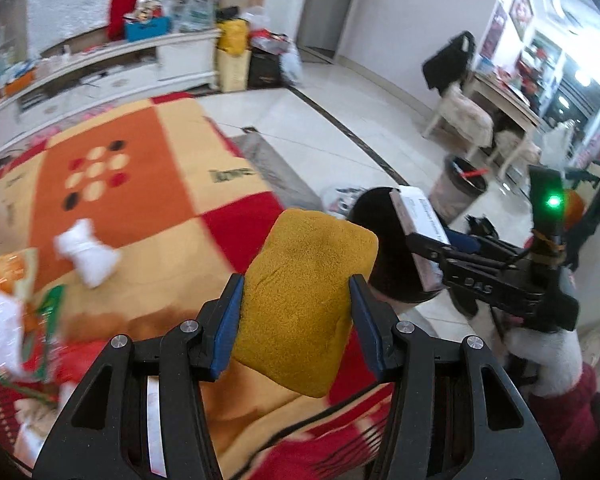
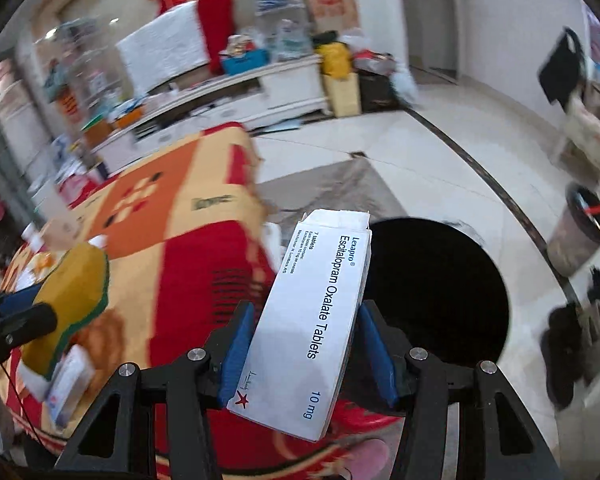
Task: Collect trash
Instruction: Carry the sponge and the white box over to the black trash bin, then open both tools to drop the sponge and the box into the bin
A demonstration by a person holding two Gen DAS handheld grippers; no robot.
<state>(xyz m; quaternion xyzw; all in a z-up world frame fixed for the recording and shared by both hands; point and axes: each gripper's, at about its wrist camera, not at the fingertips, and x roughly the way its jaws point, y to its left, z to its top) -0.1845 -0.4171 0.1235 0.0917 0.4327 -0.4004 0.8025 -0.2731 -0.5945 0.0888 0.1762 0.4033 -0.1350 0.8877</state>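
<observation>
Left wrist view: jaws clamp one yellow sponge [image 1: 306,300]; right jaws clamp one tablet box [image 2: 312,320].

Sponge [image 1: 306,300] between pads of left gripper [image 1: 296,320], above blanket [image 1: 112,184]. Tablet box [image 2: 314,320] between pads of right gripper [image 2: 306,344], at blanket's right edge. Bin [image 2: 436,292] on floor just behind box, right of blanket. Right gripper right of left gripper. Crumpled tissue [image 1: 88,254] on blanket, left of sponge. Small basket [image 1: 460,184] on floor farther right, before chair [image 1: 458,108]. Low cabinet [image 1: 112,68] behind blanket, along wall.
</observation>
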